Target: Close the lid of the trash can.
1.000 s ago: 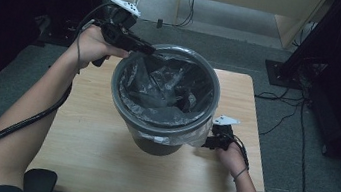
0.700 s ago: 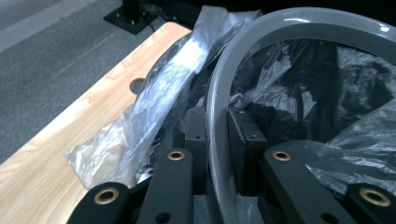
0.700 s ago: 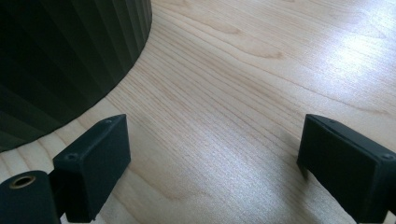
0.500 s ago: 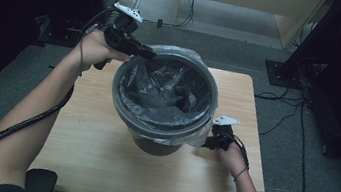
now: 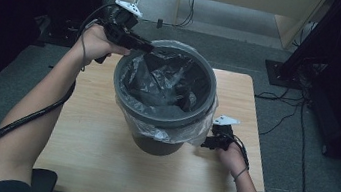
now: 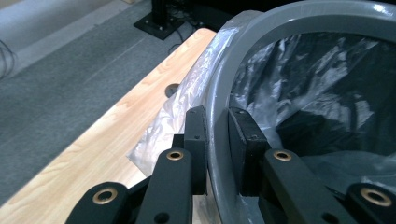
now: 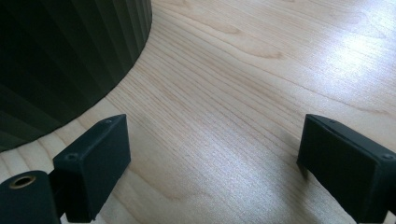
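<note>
A dark grey bin (image 5: 165,120) lined with a clear plastic bag (image 5: 160,82) stands in the middle of the wooden table (image 5: 86,140). The bag's edge folds out over the rim (image 6: 299,14). My left gripper (image 5: 146,47) reaches the bin's far left rim. In the left gripper view its jaws (image 6: 217,140) stand one outside and one inside the rim, shut on it. My right gripper (image 5: 204,144) rests low by the bin's near right side. It stands open over bare wood (image 7: 212,154), with the bin's ribbed wall (image 7: 60,60) to its left.
Grey carpet surrounds the table. Black stands and cables (image 5: 310,60) are at the far right, pale wooden furniture (image 5: 242,0) at the back. A cable hole (image 6: 172,88) shows in the tabletop beyond the bin. Bare wood lies in front of and to the left of the bin.
My left hand and gripper have shifted slightly up the picture while keeping hold of the rim. The right gripper has stayed put.
</note>
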A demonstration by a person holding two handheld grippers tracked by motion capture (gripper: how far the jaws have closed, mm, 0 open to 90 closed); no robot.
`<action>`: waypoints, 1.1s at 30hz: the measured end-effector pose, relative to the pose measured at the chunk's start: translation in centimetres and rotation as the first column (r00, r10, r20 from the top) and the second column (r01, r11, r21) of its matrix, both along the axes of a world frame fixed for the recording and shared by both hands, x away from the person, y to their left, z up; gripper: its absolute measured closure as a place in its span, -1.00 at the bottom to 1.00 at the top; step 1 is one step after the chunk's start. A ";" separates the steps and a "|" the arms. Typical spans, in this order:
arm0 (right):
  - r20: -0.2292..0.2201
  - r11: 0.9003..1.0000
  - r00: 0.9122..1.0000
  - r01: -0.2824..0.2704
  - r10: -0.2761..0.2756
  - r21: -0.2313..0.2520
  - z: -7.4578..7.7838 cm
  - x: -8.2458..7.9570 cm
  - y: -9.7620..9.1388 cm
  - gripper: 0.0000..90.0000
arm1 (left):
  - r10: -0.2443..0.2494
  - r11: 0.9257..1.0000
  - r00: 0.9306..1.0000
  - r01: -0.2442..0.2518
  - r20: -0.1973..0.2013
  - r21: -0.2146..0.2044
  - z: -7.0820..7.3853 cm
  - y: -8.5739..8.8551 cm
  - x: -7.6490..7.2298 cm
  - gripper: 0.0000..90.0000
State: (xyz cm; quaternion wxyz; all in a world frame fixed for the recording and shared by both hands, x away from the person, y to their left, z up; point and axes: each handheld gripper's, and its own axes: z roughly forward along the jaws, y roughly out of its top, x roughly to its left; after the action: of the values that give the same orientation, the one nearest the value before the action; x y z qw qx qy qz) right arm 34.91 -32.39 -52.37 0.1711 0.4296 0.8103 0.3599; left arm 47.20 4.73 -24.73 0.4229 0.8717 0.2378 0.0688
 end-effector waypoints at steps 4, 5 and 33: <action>0.000 1.000 1.000 0.000 0.000 0.000 0.0 0.0 0.0 -0.81 | 0.005 1.000 1.000 -0.005 0.007 0.003 0.0 -0.1 0.2 0.73; 0.000 1.000 1.000 0.000 0.000 0.000 0.0 0.0 0.0 -0.81 | 0.008 1.000 1.000 -0.008 0.015 0.005 0.0 -0.2 0.2 0.73; 0.001 1.000 1.000 -0.004 0.004 -0.002 0.0 -0.1 0.0 -0.81 | -0.015 1.000 1.000 0.015 0.012 -0.014 -0.2 -0.3 -0.2 0.68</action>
State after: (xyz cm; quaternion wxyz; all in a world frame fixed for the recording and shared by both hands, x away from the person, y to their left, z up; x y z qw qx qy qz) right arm 34.84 -32.37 -52.37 0.1714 0.4278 0.8113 0.3596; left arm 47.00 4.40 -24.90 0.4310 0.8700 0.2290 0.0692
